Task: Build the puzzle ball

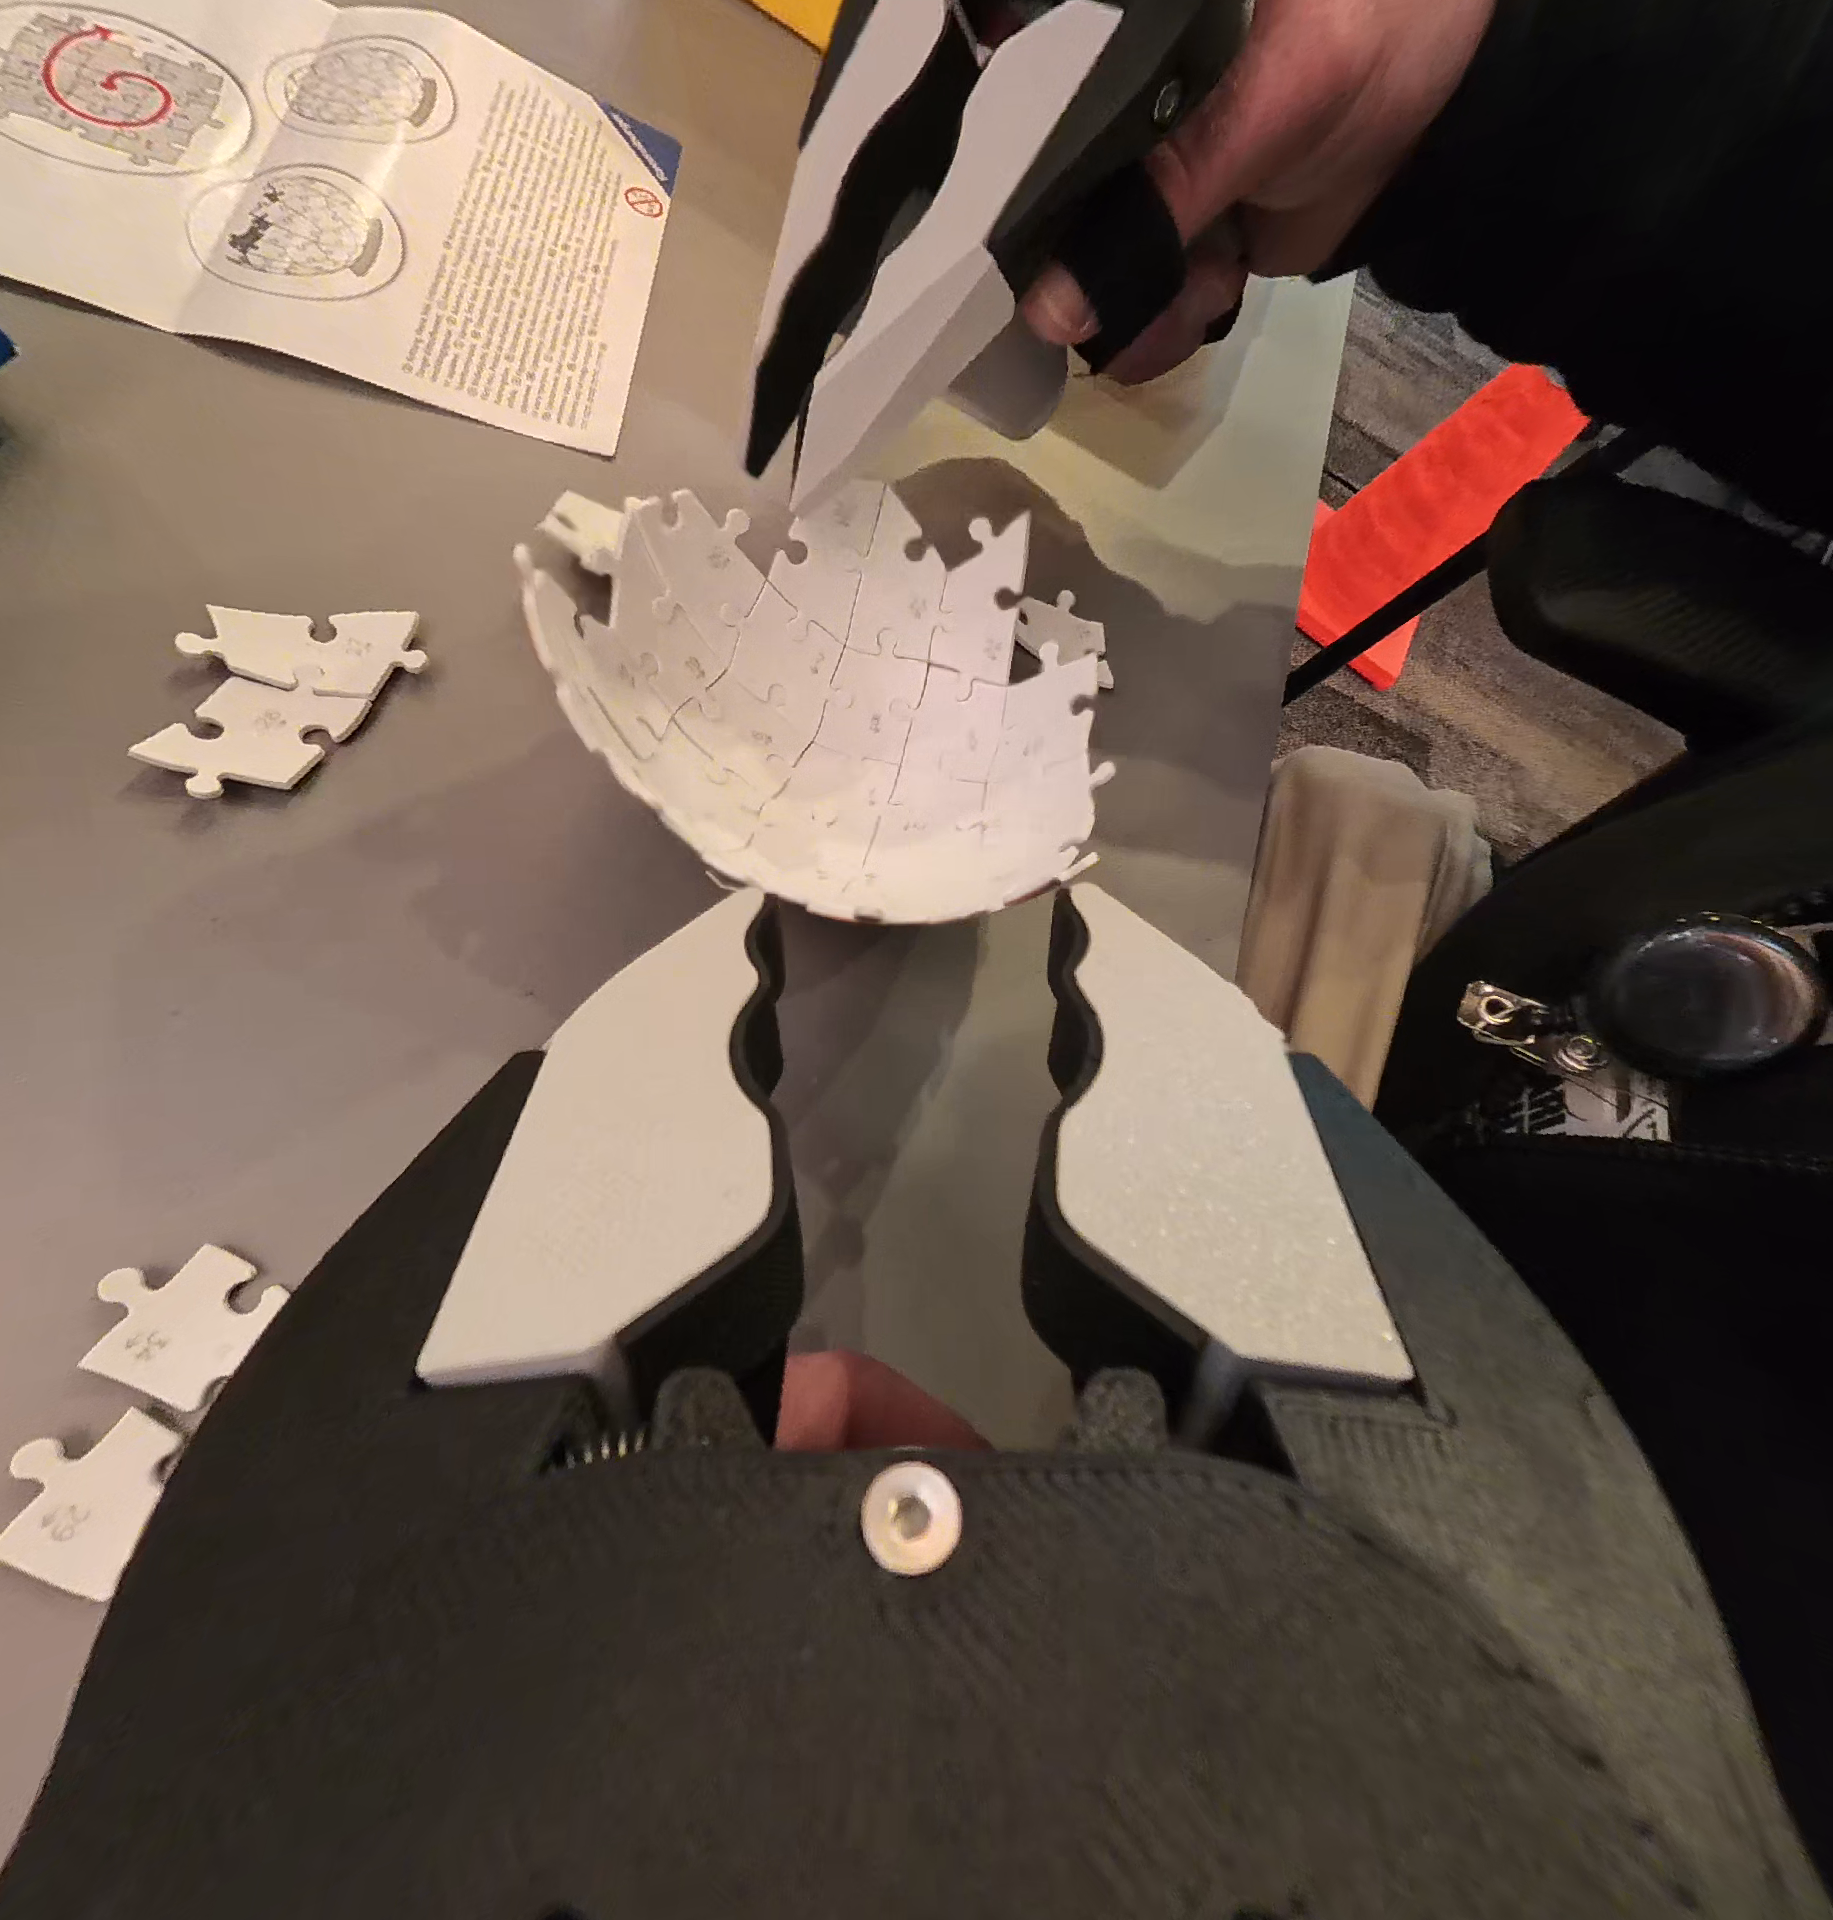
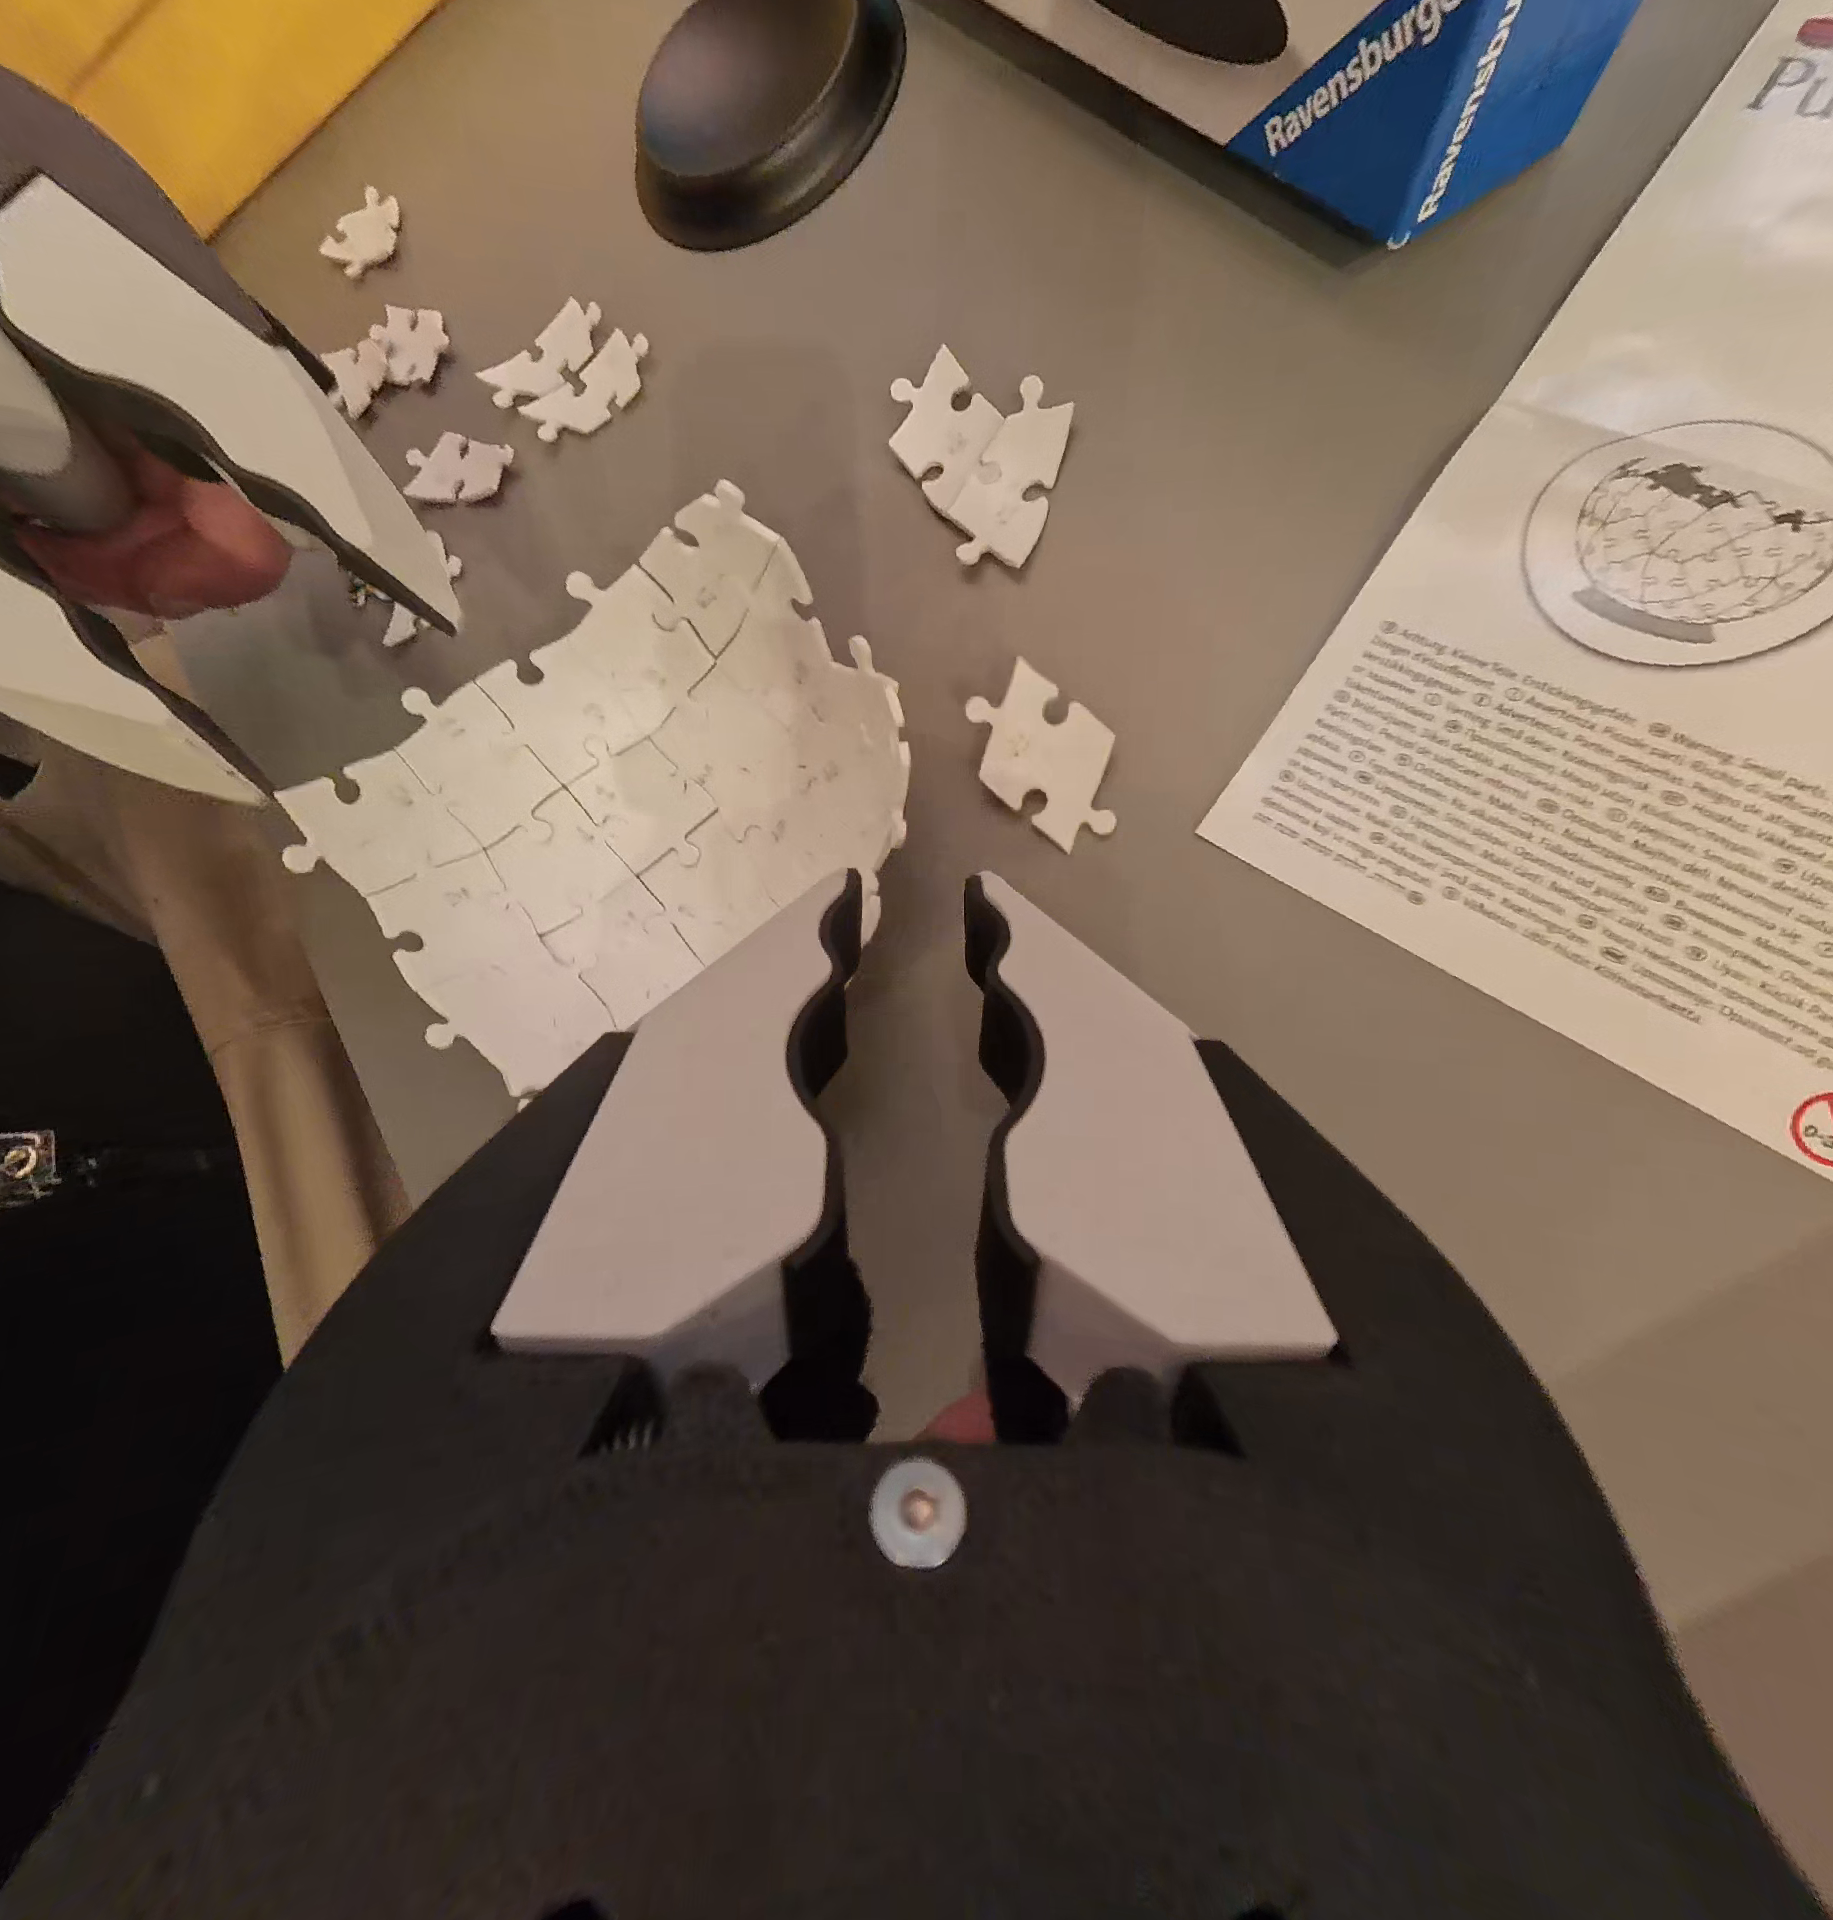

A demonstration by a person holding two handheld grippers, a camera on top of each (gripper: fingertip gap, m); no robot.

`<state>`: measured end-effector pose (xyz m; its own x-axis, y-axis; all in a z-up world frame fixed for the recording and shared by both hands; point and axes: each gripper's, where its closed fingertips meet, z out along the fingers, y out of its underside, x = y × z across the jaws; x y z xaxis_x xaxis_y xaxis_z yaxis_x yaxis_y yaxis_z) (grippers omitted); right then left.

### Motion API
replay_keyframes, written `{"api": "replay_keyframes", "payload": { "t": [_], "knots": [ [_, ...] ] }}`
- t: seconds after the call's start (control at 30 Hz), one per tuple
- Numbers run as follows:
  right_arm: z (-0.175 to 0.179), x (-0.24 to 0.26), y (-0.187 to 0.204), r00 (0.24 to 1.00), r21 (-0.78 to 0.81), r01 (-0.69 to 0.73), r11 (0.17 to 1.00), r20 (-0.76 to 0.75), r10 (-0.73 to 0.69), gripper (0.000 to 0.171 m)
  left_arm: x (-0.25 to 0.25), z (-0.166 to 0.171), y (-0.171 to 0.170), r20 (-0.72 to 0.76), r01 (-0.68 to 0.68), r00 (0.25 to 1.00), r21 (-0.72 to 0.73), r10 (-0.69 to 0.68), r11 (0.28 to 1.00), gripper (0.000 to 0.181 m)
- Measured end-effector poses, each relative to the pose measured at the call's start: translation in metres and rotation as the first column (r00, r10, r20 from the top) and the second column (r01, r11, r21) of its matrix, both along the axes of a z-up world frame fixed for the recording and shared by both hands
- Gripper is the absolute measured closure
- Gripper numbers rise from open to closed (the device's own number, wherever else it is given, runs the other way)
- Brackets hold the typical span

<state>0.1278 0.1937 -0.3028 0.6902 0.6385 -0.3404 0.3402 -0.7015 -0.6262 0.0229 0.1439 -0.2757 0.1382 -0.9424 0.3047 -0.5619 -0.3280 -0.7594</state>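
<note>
The half-built puzzle ball [image 1: 839, 707] is a white bowl-shaped shell of joined pieces on the grey table [image 1: 424, 935]; it also shows in the right wrist view [image 2: 600, 810]. My left gripper [image 1: 914, 912] is open and empty, its tips on either side of the shell's near rim. In the right wrist view the left gripper [image 2: 361, 707] straddles the shell's left edge. My right gripper [image 2: 912, 888] is open by a narrow gap and empty, its left fingertip over the shell's rim. In the left wrist view the right gripper [image 1: 779, 483] points down at the shell's far rim.
Loose white pieces lie around: a joined pair [image 1: 288, 686], two singles [image 1: 174, 1340], a joined group [image 2: 985, 468], a single [image 2: 1047, 748], several small ones [image 2: 569, 374]. An instruction sheet [image 2: 1618, 727], a blue box [image 2: 1411, 114] and a black stand [image 2: 766, 114] lie beyond. The table edge [image 1: 1296, 623] is close. Across from one pair of fingers to the other is roughly 12 cm.
</note>
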Motion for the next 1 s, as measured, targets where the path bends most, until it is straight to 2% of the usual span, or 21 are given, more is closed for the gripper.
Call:
{"api": "replay_keyframes", "payload": {
  "t": [0.17, 0.4, 0.5, 0.57, 0.67, 0.73, 0.87, 1.0],
  "knots": [
    [-0.007, -0.004, -0.005, 1.0, -0.021, -0.012, 1.0, -0.002, 0.011, 0.154, -0.008, 0.005, 0.001, -0.022, 0.05, 0.998, -0.012, -0.051, 0.999, 0.133],
    [0.006, 0.002, 0.004, 0.999, 0.019, 0.018, 1.0, -0.049, -0.017, 0.155, -0.002, 0.021, 0.044, -0.01, -0.029, 1.0, 0.035, 0.029, 0.999, 0.129],
    [0.006, 0.014, 0.016, 0.999, 0.061, 0.033, 0.998, 0.005, -0.034, 0.155, 0.015, 0.008, 0.061, -0.105, -0.004, 0.994, 0.13, 0.018, 0.991, 0.126],
    [0.005, 0.017, 0.025, 0.999, 0.094, 0.015, 0.995, 0.049, -0.019, 0.153, 0.026, -0.006, 0.069, -0.163, 0.012, 0.987, 0.146, 0.012, 0.989, 0.124],
    [-0.006, 0.018, 0.035, 0.985, 0.132, -0.058, 0.99, 0.172, 0.035, 0.153, 0.034, -0.026, 0.074, -0.228, 0.029, 0.974, 0.134, 0.002, 0.991, 0.123],
    [-0.01, 0.01, 0.036, 0.976, 0.14, -0.13, 0.982, 0.191, 0.102, 0.153, 0.032, -0.035, 0.073, -0.268, 0.039, 0.963, 0.142, 0.0, 0.989, 0.122],
    [-0.028, 0.005, 0.036, 0.942, 0.109, -0.231, 0.967, 0.272, 0.195, 0.15, 0.029, -0.039, 0.071, -0.273, 0.023, 0.962, 0.134, 0.015, 0.991, 0.123],
    [-0.032, 0.003, 0.039, 0.941, 0.119, -0.236, 0.964, 0.276, 0.196, 0.158, 0.027, -0.039, 0.069, -0.268, 0.017, 0.963, 0.129, 0.019, 0.992, 0.123]
  ]
}}
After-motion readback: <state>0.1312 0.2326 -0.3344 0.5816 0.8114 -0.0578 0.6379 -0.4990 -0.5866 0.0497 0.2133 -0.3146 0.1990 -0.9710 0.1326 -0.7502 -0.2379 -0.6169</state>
